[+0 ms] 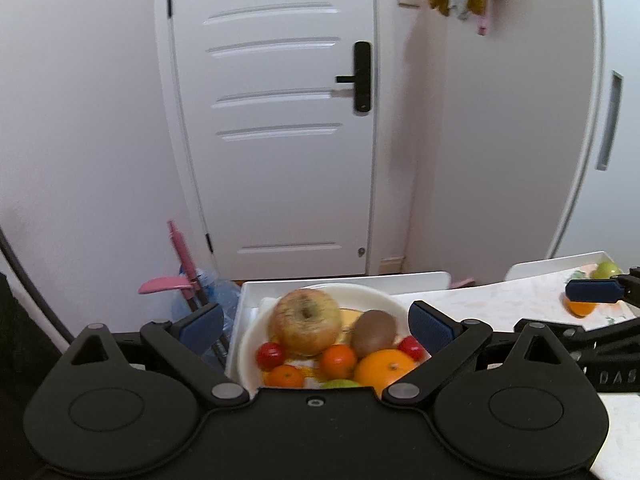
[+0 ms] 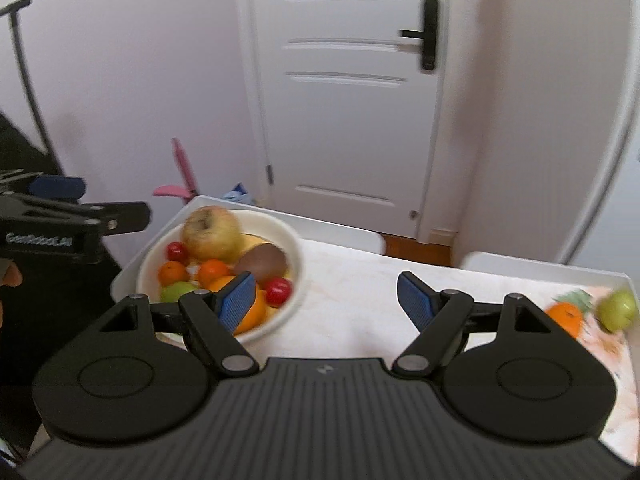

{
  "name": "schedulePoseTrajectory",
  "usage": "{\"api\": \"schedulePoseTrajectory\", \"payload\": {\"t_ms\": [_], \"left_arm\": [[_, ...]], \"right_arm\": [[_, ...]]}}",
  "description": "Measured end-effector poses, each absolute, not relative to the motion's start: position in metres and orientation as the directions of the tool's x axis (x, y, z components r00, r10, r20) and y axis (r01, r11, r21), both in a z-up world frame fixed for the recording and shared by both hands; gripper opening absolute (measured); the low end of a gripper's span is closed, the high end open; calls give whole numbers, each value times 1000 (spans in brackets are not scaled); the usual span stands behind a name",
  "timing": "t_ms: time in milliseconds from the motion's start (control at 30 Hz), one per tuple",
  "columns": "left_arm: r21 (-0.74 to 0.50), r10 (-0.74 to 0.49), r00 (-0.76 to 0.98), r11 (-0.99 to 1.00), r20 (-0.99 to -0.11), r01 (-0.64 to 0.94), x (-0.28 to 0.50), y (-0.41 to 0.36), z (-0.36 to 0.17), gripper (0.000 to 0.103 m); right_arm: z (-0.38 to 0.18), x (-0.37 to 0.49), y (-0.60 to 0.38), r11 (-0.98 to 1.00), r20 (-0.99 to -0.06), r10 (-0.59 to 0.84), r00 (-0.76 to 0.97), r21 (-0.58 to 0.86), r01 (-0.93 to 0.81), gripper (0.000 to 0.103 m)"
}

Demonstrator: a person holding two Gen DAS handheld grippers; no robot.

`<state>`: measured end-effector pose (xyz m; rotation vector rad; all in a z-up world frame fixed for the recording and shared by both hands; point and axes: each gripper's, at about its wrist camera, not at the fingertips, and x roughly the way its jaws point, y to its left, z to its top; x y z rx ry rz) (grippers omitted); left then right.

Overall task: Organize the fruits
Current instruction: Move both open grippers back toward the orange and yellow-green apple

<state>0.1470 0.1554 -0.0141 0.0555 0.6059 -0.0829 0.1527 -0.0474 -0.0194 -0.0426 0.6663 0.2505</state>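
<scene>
A white bowl (image 1: 360,290) holds a large yellow-red apple (image 1: 306,320), a brown kiwi (image 1: 374,332), an orange (image 1: 384,368), small tangerines, red cherry-sized fruits and a green fruit. My left gripper (image 1: 316,324) hangs open above the bowl, with nothing between its fingers. In the right wrist view the bowl (image 2: 294,240) is at the left. My right gripper (image 2: 327,300) stands open and empty over the pale tablecloth. To its right an orange (image 2: 566,316) and a green fruit (image 2: 618,310) lie in a white tray (image 2: 520,264).
The bowl stands in a second white tray (image 1: 256,288) at the table's left end. Behind the table are a white door (image 1: 280,120), a pink-handled tool (image 1: 180,252) and a water bottle (image 1: 216,292). A black stand (image 2: 24,60) rises at the far left.
</scene>
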Motion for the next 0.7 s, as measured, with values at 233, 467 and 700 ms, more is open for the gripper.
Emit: {"api": "schedulePoseTrajectory", "payload": {"t_ms": [233,467,700], "left_arm": [[43,-73,823,992,-564,117,138,104,-9,101],[36,-87,808,991,-582,133,138,44,-9,101],[39,-114,784,984,-610,173,145,-19,-22,101]], "right_arm": [[-19,139,-111,980,-623,176,762,41,-193,93],[-17,137,-179,984,-628,157,762,33,-176,93],[-27,148,-247,990,-647,121,753,21,-140,93]]}}
